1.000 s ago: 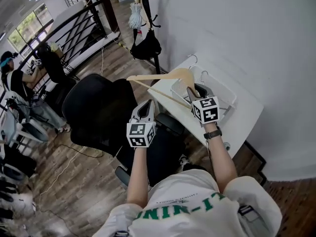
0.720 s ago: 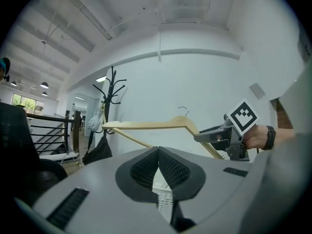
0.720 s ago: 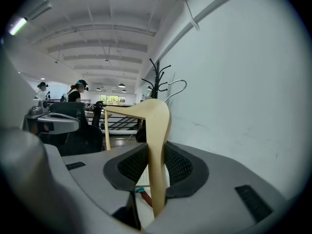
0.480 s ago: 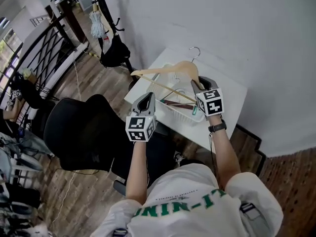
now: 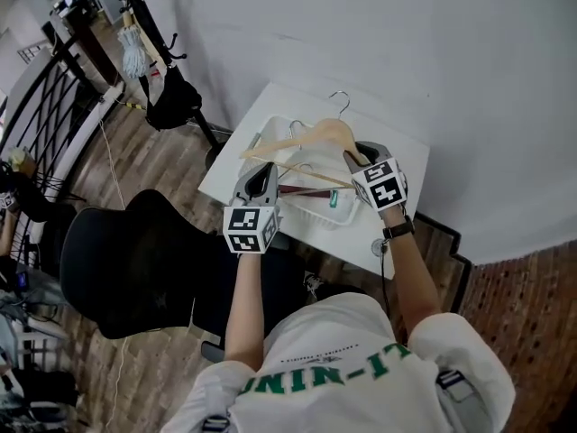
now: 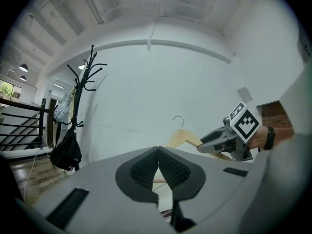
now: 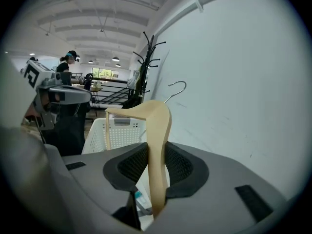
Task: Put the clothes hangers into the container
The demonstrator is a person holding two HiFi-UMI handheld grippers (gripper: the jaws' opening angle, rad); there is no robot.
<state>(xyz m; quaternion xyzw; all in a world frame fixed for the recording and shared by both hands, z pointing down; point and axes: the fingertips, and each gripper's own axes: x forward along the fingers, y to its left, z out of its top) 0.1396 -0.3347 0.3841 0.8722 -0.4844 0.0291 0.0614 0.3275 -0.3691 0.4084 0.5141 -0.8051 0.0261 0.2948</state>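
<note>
A light wooden hanger (image 5: pixel 311 138) with a metal hook hangs above the white perforated basket (image 5: pixel 314 215) on the small white table (image 5: pixel 406 165). My right gripper (image 5: pixel 353 159) is shut on one arm of the hanger. In the right gripper view the wooden hanger (image 7: pixel 157 130) stands clamped between the pads, with the basket (image 7: pixel 114 133) behind it. Other hangers (image 5: pixel 302 188) lie in the basket. My left gripper (image 5: pixel 261 171) hovers at the basket's near left edge, shut with nothing in it. Its pads meet in the left gripper view (image 6: pixel 157 150), where the hanger (image 6: pixel 184 136) and right gripper (image 6: pixel 214 139) show ahead.
A black office chair (image 5: pixel 135 260) stands left of the table, close to the person's legs. A black coat stand (image 5: pixel 153 25) with a bag hangs by the white wall. A railing (image 5: pixel 45 106) runs at the far left. Another person (image 7: pixel 68 62) stands far off.
Both grippers have swung from over the chair toward the table. The wooden hanger, still clamped in the right gripper, now hangs over the basket. The left gripper stays shut.
</note>
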